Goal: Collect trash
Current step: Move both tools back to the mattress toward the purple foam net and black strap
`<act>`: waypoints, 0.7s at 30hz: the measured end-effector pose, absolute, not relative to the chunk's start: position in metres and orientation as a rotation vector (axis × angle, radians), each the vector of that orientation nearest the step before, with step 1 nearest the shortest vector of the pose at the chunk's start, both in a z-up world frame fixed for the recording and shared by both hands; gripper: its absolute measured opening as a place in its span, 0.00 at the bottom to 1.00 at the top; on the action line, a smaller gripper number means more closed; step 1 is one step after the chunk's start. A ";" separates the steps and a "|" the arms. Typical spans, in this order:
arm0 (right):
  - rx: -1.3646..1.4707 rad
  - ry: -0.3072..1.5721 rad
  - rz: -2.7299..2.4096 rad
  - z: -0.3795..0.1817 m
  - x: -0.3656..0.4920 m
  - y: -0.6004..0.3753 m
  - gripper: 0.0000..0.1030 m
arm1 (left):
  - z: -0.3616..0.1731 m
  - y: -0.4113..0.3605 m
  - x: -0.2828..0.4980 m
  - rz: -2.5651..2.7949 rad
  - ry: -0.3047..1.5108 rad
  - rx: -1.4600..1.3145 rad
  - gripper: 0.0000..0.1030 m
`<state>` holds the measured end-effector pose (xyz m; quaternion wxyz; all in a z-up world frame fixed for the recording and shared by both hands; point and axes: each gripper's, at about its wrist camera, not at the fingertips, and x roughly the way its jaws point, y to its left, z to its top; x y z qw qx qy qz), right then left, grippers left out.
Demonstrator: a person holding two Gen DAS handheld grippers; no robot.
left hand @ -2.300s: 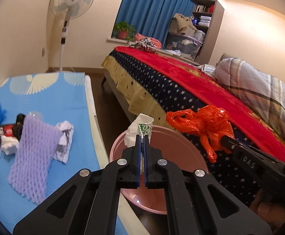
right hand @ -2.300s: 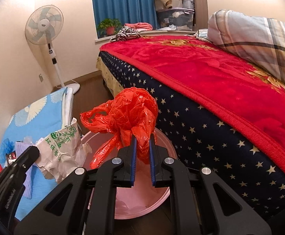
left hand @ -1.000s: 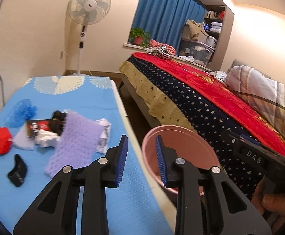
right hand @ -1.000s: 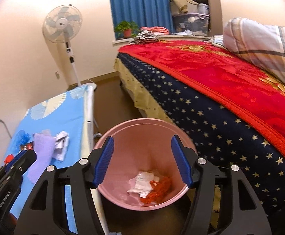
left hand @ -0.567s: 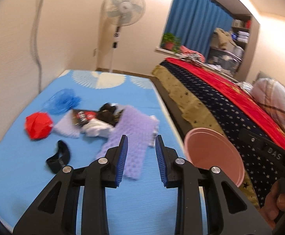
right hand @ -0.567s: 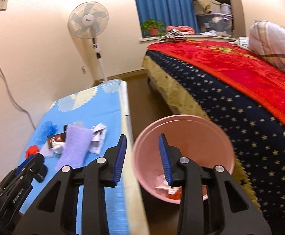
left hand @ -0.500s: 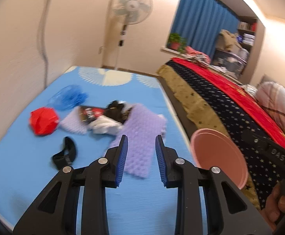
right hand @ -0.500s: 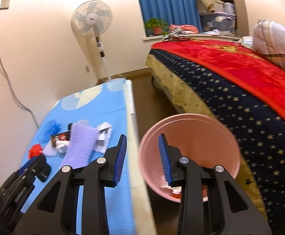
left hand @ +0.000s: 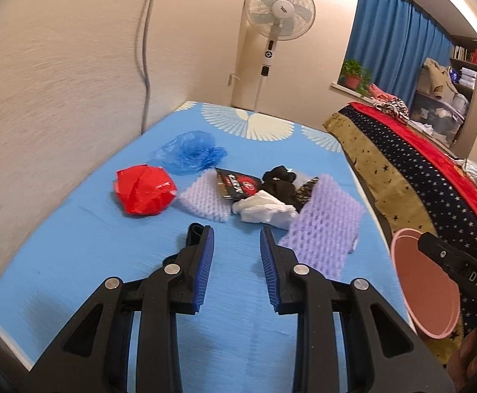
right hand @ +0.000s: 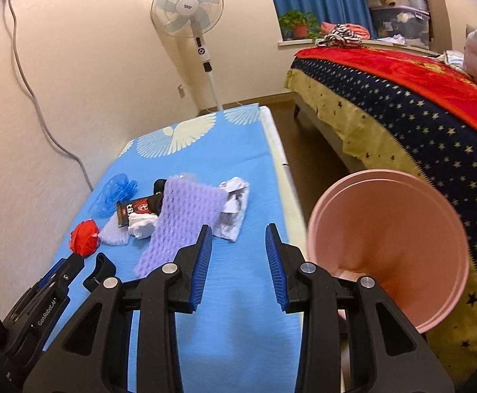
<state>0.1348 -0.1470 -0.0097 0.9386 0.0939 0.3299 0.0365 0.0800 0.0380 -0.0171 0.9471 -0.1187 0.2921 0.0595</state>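
Both tools, left [left hand: 235, 255] and right [right hand: 238, 258], gape empty; the purple foam net [left hand: 323, 226] lies nearest, just right of the left tool, its length running toward the mattress's [left hand: 90, 262] far edge.

"DAS" on the right tool [left hand: 467, 278]; "GenRobot.AI" on the left tool [right hand: 46, 312]; black packet [right hand: 136, 209] print unreadable

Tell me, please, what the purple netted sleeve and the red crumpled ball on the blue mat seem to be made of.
Purple netted sleeve: soft foam mesh, matte, judging by its puffy open cells. Red crumpled ball: probably thin plastic film, since its creases shine.
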 end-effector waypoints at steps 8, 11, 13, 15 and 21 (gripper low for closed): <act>0.221 0.718 0.114 -0.032 0.150 -0.137 0.38 | -0.027 0.044 0.087 0.193 0.620 -0.237 0.32; 0.245 0.743 0.121 -0.040 0.156 -0.135 0.45 | -0.034 0.049 0.090 0.226 0.643 -0.240 0.47; 0.266 0.759 0.129 -0.045 0.161 -0.133 0.51 | -0.038 0.054 0.090 0.244 0.657 -0.256 0.51; 0.278 0.775 0.142 -0.050 0.164 -0.129 0.54 | -0.042 0.060 0.091 0.262 0.671 -0.277 0.55; 0.280 0.828 0.160 -0.067 0.175 -0.118 0.54 | -0.052 0.068 0.093 0.280 0.713 -0.311 0.56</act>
